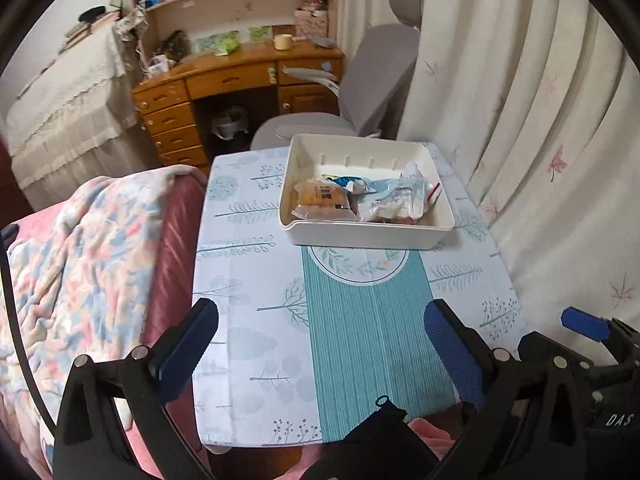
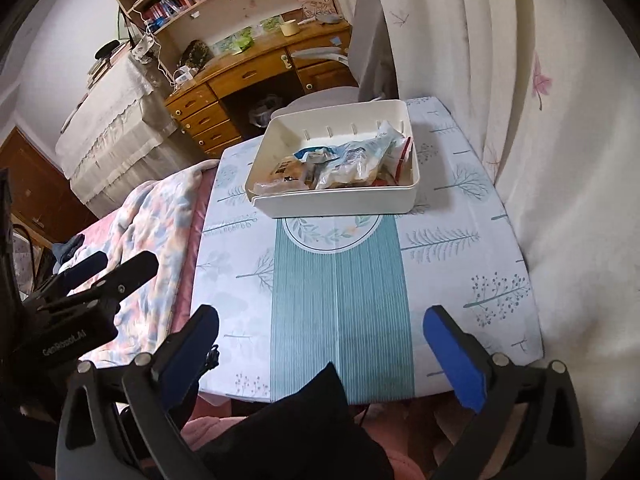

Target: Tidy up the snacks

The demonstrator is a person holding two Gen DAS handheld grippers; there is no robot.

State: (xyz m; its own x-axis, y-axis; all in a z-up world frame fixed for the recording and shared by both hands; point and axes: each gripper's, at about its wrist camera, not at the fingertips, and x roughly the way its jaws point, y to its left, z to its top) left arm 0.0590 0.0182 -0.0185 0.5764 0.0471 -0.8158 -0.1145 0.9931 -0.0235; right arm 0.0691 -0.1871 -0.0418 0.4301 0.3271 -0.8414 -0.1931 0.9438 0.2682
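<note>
The snack packets [image 1: 360, 198] are seen gathered in the white bin [image 1: 442, 184] at the table's far side, straight ahead of the left gripper [image 1: 320, 344] and right gripper [image 2: 320, 350], both spread wide and empty, neither clearly nearer.

A cream plastic bin [image 1: 370, 236] sits flat at the far end of the small table, its near wall overlapping the round leaf motif on the cloth. It's square, shallow, open-topped, with short ribs along the inside of the far wall. Inside, the snacks lie piled toward the near side: a clear packet of golden-brown pastry [image 1: 320, 200] flat on the left, and a crinkled pale-blue and white bag [image 1: 394, 196] leaning across the right. A red-edged wrapper [image 2: 405, 156] pokes up against the right wall.
</note>
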